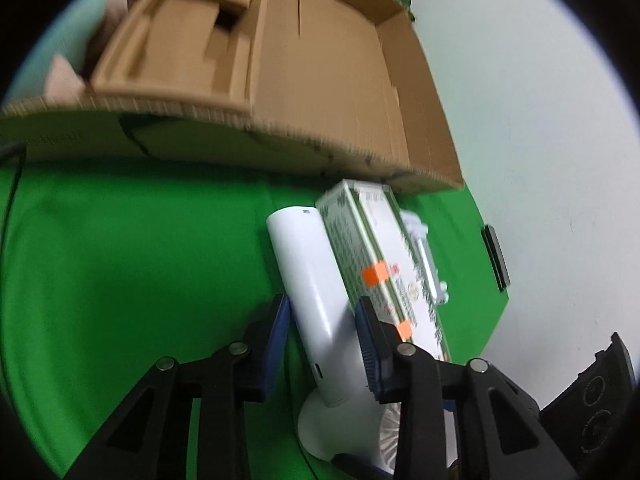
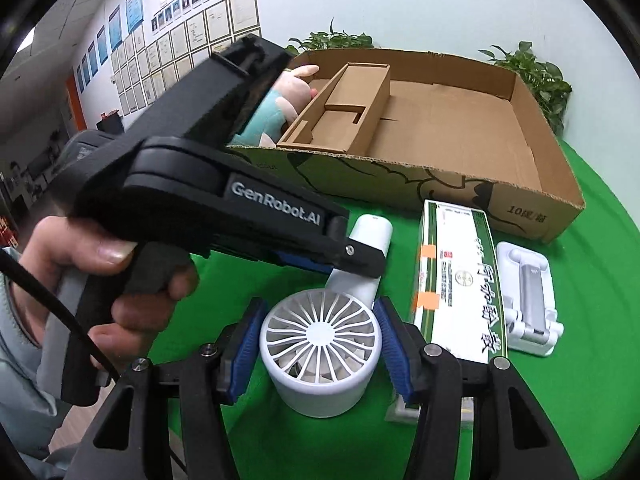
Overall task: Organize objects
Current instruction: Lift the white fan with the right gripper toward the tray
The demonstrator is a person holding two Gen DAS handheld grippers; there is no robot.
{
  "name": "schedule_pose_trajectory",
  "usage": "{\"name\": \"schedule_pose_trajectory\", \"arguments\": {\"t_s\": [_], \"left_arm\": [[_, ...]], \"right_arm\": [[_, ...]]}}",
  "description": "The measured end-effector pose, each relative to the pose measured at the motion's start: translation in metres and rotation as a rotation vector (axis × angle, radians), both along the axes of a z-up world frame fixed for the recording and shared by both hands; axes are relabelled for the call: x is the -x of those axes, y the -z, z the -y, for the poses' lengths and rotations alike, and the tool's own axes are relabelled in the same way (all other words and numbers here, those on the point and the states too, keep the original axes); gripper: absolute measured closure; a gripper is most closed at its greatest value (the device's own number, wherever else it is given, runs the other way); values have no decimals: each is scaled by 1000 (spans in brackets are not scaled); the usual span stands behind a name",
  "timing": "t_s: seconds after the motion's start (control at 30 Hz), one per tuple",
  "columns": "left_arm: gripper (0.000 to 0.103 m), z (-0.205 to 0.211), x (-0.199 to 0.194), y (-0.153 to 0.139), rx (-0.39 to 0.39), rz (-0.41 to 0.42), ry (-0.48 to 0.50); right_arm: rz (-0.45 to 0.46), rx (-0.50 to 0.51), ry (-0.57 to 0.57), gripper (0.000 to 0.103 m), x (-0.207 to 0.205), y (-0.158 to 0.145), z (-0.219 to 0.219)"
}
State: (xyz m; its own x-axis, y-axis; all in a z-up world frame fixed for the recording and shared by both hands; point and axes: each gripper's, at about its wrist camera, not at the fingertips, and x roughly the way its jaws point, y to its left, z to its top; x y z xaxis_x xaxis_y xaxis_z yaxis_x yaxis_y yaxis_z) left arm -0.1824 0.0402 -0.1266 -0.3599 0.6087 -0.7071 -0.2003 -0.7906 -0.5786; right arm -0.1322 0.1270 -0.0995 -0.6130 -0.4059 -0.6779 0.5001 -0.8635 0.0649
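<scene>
A white hand-held fan lies on the green cloth. Its round grilled head (image 2: 320, 336) is nearest me and its handle (image 1: 308, 280) points toward the cardboard box. My left gripper (image 1: 322, 304) is shut on the handle, a blue pad against each side; the right wrist view shows it (image 2: 360, 260) coming in from the left, held by a hand. My right gripper (image 2: 320, 304) is shut on the fan head, with both pads against its rim. A green-and-white carton (image 2: 456, 272) lies just right of the fan, and a white phone stand (image 2: 528, 288) lies beyond that.
A wide open cardboard box (image 2: 520, 208) stands behind the objects. It holds a cardboard insert (image 2: 340, 112) and a plush toy (image 2: 288, 92) at its left end. Potted plants (image 2: 536, 76) stand behind it. A small dark object (image 1: 496, 256) lies at the cloth's right edge.
</scene>
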Motion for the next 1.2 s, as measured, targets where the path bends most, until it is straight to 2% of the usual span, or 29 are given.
{"name": "schedule_pose_trajectory", "arguments": {"t_s": [0.1, 0.17, 0.27, 0.33, 0.43, 0.57, 0.6, 0.67, 0.73, 0.8, 1.0, 1.07, 1.2], "left_arm": [[82, 6, 1, -16, 2, -49, -28], [103, 8, 3, -27, 16, -88, -39], [102, 11, 1, -39, 24, -142, -44], [102, 12, 1, -39, 23, -146, -36], [102, 10, 4, -29, 33, -111, -30], [101, 12, 2, -20, -2, -60, -16], [98, 10, 1, -17, -5, -44, -2], [86, 4, -2, -12, -23, -20, 26], [60, 0, -5, -6, -33, 0, 40], [55, -2, -9, -1, -51, 12, 47], [56, -19, -13, 9, -58, 28, 100], [68, -21, -13, 12, -39, 33, 94], [70, -21, -14, 15, -44, 36, 85]], "right_arm": [[12, 26, -9, 50, 9, -3, 1], [26, 35, 0, 50, 18, -3, 1], [40, 24, 46, 50, 29, -1, 1], [61, 55, 63, 49, 36, 1, -5], [65, 51, 56, 49, 37, 1, -5], [71, 30, 53, 49, 29, 2, -4], [69, 25, 52, 49, 28, 3, -3], [60, 10, 47, 49, 22, 4, -1], [42, 11, 50, 49, 16, 6, -3], [29, 25, 59, 49, 10, 8, -6], [14, 8, 64, 49, -1, 16, -7], [16, 5, 71, 49, -4, 17, -8], [16, 9, 82, 49, -5, 18, -10]]}}
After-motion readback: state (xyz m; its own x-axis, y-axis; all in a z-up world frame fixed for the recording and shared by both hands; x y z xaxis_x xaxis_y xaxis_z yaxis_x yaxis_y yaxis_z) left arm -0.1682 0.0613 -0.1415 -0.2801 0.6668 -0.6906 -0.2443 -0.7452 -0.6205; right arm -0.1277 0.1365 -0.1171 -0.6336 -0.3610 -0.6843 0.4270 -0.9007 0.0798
